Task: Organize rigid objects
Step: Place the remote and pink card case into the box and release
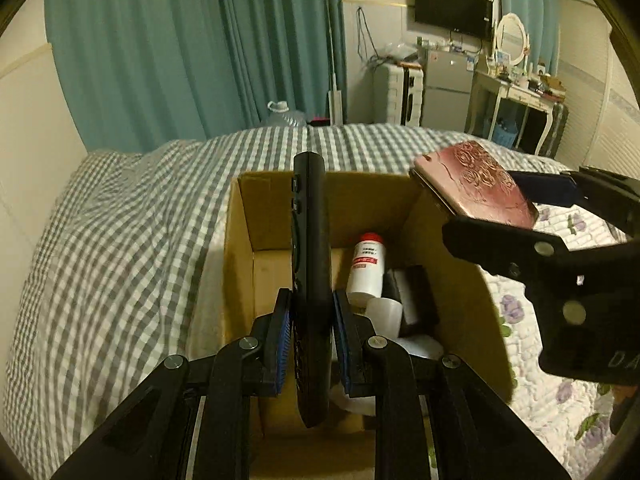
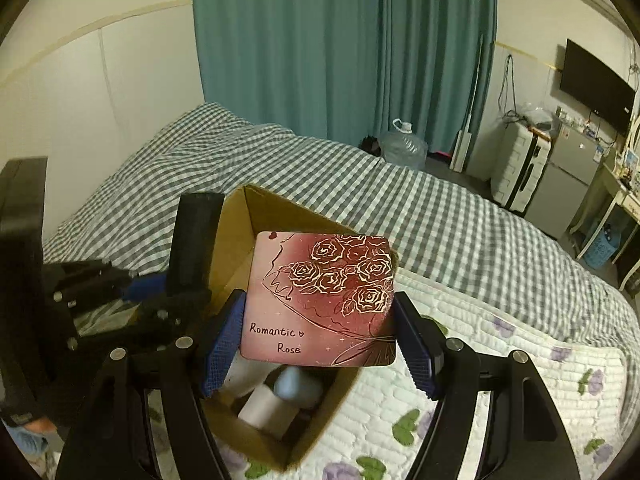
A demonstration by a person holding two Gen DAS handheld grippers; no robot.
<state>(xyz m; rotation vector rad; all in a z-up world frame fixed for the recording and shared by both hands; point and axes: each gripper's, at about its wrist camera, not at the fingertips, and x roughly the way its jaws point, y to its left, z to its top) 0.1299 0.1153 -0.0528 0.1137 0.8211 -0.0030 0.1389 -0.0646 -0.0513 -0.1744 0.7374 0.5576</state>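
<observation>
1. The left gripper (image 1: pixel 308 344) has its jaws clamped on a long black plastic remote control (image 1: pixel 310 272), held on edge above the open brown cardboard box (image 1: pixel 240 248).
2. The right gripper (image 2: pixel 320 332) has its jaws closed on a flat pink tin with gold roses (image 2: pixel 320 300), over the box's right side.
3. The box sits on the bed's grey checked cover (image 1: pixel 120 248) and holds a white red-capped bottle (image 1: pixel 366 268) among other items.

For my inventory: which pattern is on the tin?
Gold-outlined roses on a pink-red tin; clearest in the right wrist view.
</observation>
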